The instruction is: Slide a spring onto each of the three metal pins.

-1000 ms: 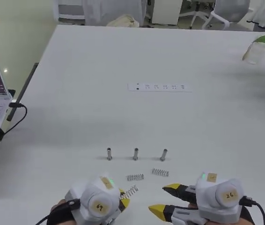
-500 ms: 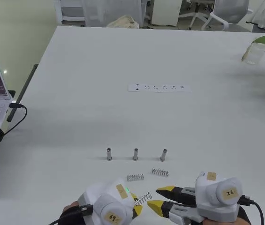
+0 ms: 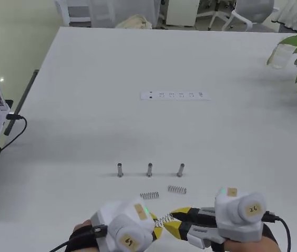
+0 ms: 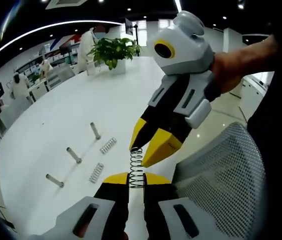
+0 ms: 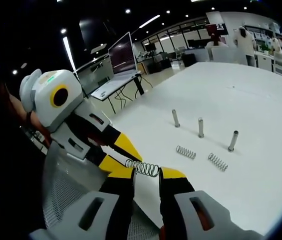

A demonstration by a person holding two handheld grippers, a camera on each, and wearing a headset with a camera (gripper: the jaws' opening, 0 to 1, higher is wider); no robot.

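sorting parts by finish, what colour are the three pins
Shiny silver-grey metal; the pins show best in the right gripper view.

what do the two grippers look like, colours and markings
Both alike: the left gripper and right gripper have rounded white housings, black jaws with yellow tips, a green light, tan stickers with handwritten numbers (the right reads 26), and a black cable at the rear.

The worktop (image 3: 85, 105) is showing plain white. The three pins (image 3: 149, 169) are gleaming silver-grey, as are the two loose springs (image 3: 150, 195) and the third spring (image 4: 137, 167). The left gripper (image 4: 136, 179) and right gripper (image 5: 145, 172) are wearing white shells, with black jaws tipped in yellow.
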